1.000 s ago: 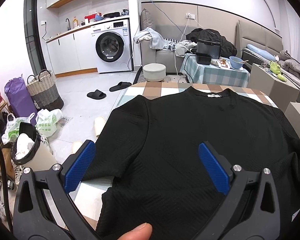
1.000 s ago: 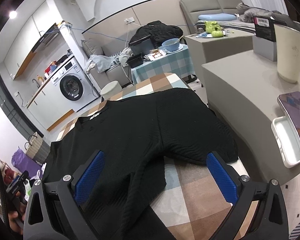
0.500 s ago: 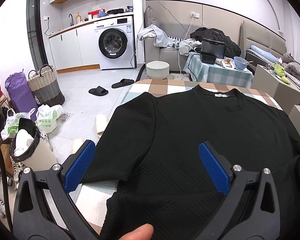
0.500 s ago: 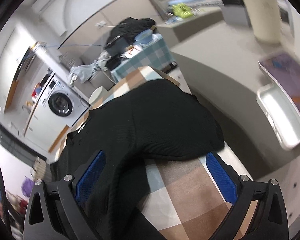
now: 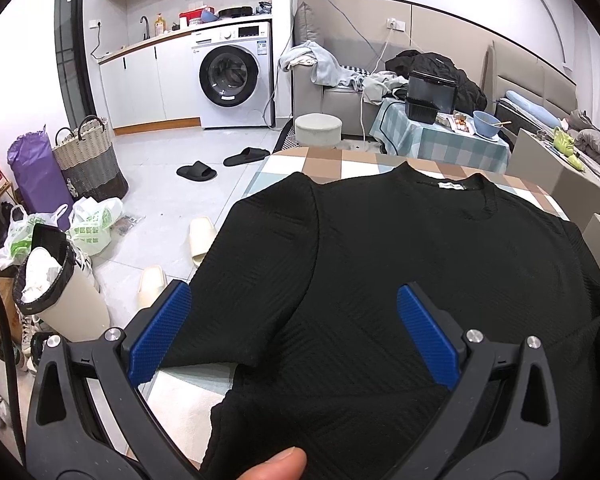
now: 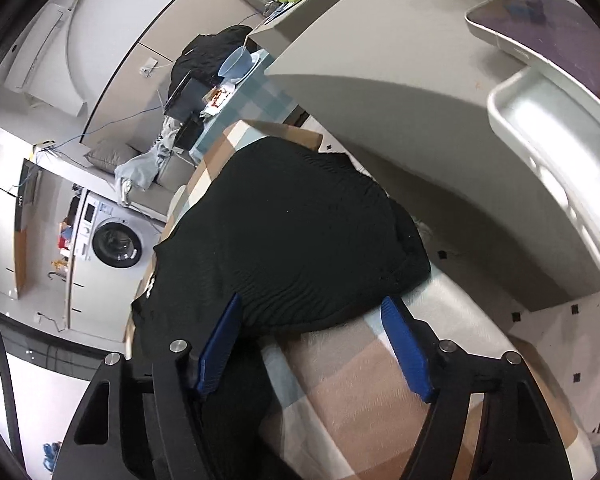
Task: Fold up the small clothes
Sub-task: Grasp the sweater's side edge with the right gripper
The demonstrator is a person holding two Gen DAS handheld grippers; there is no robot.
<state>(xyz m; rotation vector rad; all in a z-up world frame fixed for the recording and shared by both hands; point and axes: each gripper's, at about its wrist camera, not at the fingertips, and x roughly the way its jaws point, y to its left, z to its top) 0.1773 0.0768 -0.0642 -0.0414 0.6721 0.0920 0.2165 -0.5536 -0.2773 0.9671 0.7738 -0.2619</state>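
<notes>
A black short-sleeved top (image 5: 420, 264) lies spread on a checked tablecloth (image 5: 364, 164), collar at the far side. My left gripper (image 5: 296, 328) is open and empty above the top's left sleeve and chest. My right gripper (image 6: 312, 344) is open and tilted, hovering at the hem of the right sleeve (image 6: 300, 240), its left pad over the cloth edge, its right pad over the bare tablecloth (image 6: 360, 380).
A grey counter (image 6: 400, 60) with a white tray (image 6: 552, 152) and a tablet (image 6: 540, 20) stands right of the table. Left of the table the floor holds a bin (image 5: 60, 300), bags and slippers (image 5: 202, 236). A sofa and a small table (image 5: 440, 140) stand behind.
My right gripper has rolled and dropped closer to the right sleeve hem. My left gripper has drifted slightly forward over the top. Both stay open.
</notes>
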